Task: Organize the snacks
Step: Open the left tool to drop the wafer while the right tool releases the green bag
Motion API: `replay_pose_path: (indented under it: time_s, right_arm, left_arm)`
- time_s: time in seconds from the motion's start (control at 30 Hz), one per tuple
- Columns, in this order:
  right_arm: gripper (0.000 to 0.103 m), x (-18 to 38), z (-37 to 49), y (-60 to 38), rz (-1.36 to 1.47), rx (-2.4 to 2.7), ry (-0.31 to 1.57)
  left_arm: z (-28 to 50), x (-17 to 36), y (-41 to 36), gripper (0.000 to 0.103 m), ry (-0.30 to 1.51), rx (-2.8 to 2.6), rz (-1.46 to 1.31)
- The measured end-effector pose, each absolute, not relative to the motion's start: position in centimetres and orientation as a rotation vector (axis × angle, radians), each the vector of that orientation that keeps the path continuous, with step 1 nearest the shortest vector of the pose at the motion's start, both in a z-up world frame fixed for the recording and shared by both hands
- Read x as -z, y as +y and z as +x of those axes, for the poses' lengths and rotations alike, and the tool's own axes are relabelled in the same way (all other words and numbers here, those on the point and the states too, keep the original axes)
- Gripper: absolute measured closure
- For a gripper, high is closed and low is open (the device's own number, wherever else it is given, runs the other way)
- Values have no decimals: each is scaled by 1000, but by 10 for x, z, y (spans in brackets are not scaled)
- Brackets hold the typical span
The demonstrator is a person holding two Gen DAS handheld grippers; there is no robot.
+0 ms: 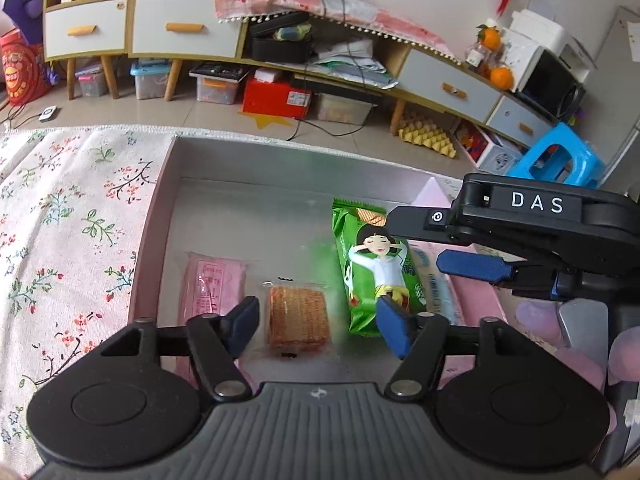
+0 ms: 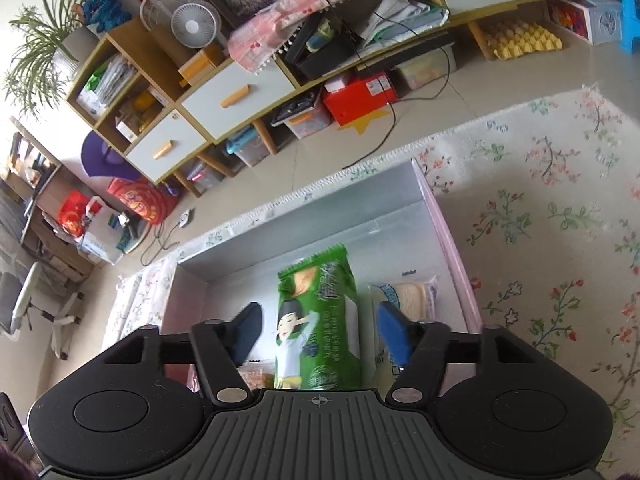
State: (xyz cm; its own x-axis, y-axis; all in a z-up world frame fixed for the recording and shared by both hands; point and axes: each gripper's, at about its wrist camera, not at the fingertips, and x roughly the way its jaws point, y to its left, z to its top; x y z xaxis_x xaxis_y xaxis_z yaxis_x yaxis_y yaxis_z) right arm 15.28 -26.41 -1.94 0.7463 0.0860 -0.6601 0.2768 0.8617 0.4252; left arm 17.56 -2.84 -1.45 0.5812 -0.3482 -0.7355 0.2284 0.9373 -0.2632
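A pink-walled box (image 1: 152, 216) with a grey floor sits on the floral cloth. In it lie a pink packet (image 1: 212, 284), a clear-wrapped orange biscuit (image 1: 298, 318), a green wafer pack (image 1: 376, 268) and a pale blue-printed packet (image 1: 438, 288). My left gripper (image 1: 320, 326) is open above the orange biscuit. My right gripper (image 2: 320, 330) is open and hovers over the green pack (image 2: 320, 320), which lies between its fingers without touching them. The pale packet (image 2: 408, 292) lies by the box's right wall. The right gripper's body (image 1: 532, 224) shows in the left wrist view.
The floral cloth (image 1: 60, 220) surrounds the box (image 2: 448, 236). Beyond the table edge are the tiled floor, low cabinets (image 1: 188, 28) with storage bins under them, and a blue stool (image 1: 560, 156).
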Motion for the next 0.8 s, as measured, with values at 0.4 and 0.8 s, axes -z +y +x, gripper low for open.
replay_pose_path:
  time_s: [0.4,0.8]
  right_arm:
    - [16,-18,113,-253,490,132,711]
    - [12,-36,60,-221,335,184,770]
  left_arm:
    - [146,-15,-21,9,838,336,-100]
    - [112,-32,7,1,851,235,-62]
